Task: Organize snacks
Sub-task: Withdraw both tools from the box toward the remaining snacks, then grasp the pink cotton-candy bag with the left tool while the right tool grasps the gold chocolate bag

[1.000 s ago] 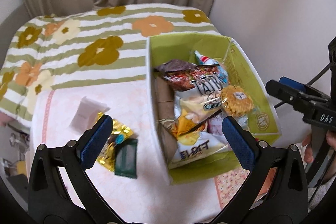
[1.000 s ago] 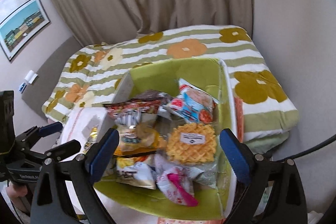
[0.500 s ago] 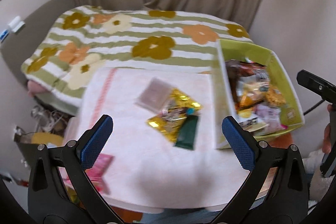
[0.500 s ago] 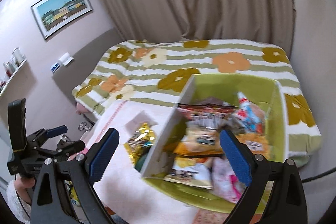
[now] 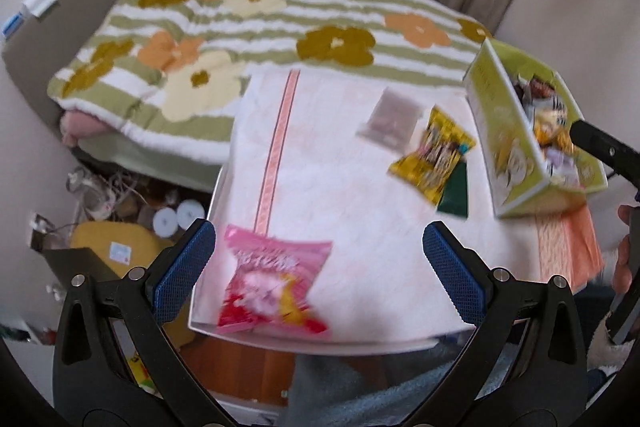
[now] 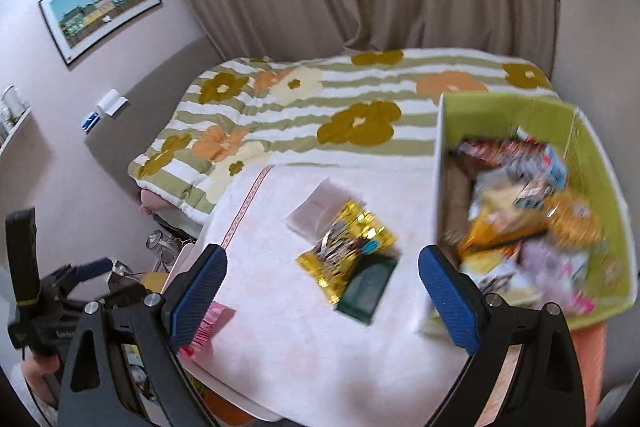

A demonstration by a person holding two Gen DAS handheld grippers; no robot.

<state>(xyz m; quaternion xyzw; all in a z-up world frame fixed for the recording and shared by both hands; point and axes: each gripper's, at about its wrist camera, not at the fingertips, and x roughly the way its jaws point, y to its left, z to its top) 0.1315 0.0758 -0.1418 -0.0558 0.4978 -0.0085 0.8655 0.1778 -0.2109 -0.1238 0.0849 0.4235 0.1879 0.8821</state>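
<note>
A green box full of snack packets stands at the table's right edge. On the white cloth lie a yellow packet, a dark green packet and a pale grey packet. A pink packet lies at the near left corner. My left gripper is open and empty above the pink packet. My right gripper is open and empty above the yellow and green packets.
The table carries a white cloth with a pink stripe. A flowered striped blanket covers the bed behind it. Clutter and a yellow bag sit on the floor at the left. Curtains hang at the back.
Both grippers have swung left, away from the box. The left one now faces the table's near left corner with the pink packet; the right one faces the loose packets.
</note>
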